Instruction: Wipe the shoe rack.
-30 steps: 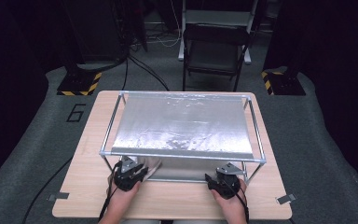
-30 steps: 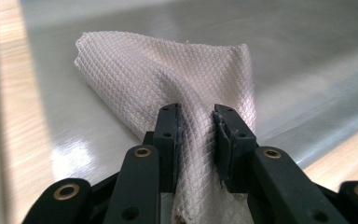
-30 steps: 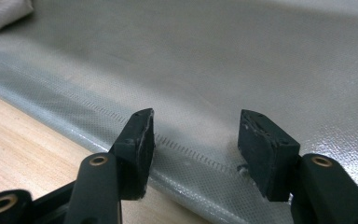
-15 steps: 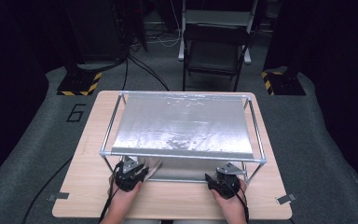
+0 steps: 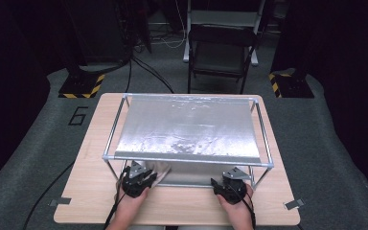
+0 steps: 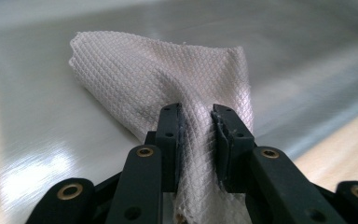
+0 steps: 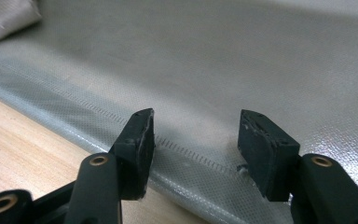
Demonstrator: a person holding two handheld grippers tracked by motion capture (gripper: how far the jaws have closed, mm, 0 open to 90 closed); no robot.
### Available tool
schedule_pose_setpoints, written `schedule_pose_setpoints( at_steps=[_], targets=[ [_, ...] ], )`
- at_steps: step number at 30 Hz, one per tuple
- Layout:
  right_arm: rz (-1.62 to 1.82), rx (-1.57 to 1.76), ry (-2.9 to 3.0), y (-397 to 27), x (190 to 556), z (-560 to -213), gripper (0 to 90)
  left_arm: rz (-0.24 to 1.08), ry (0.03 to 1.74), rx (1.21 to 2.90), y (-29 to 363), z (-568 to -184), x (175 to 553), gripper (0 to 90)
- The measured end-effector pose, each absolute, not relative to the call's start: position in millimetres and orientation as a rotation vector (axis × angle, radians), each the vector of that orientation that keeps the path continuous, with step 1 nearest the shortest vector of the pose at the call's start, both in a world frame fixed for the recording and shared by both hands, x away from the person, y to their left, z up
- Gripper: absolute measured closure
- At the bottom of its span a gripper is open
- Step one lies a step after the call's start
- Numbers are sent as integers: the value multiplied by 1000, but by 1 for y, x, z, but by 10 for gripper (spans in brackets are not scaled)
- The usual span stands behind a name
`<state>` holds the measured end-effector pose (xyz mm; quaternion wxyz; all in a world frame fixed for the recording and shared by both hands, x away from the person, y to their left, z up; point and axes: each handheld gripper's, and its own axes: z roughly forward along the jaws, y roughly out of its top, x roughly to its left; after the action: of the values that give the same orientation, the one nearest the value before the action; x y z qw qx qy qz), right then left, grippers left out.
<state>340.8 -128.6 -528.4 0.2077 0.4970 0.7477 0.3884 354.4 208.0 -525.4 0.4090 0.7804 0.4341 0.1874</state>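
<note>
Cloth (image 6: 168,88), white and waffle-textured, sits pinched between the left gripper's (image 6: 196,116) 2 nearly closed jaws; the right gripper (image 7: 196,122) gapes empty over the silver sheet (image 7: 242,60).

cloth (image 6: 168,79) on silver sheet (image 7: 242,60) | sheet on table (image 5: 91,191) under frame (image 5: 191,158)

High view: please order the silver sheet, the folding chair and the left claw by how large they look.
1. Silver sheet, clearly largest.
2. Folding chair; it stands farther from the camera, so its true size is unsure.
3. Left claw, smallest.
</note>
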Motion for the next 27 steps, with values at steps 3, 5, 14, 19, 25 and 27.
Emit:
schedule_pose_setpoints(
  at_steps=[3, 5, 14, 19, 25, 27],
  targets=[
    [1079, 1386, 2080, -129, 340, -528, 456, 458, 1140, 1925, 212, -526, 354, 732],
    [1080, 1394, 2079, -128, 340, -528, 457, 529, 1127, 1951, 222, -524, 354, 732],
    [1071, 1377, 2090, -129, 341, -528, 457, 547, 1162, 1956, 236, -525, 353, 728],
    [1071, 1378, 2090, -129, 341, -528, 457, 476, 1107, 1978, 201, -526, 356, 728],
    [1080, 1398, 2077, -128, 340, -529, 457, 364, 1082, 1932, 163, -529, 356, 726],
    [1074, 1394, 2086, -128, 341, -528, 457, 353, 1072, 1943, 161, -528, 356, 726]
  ],
)
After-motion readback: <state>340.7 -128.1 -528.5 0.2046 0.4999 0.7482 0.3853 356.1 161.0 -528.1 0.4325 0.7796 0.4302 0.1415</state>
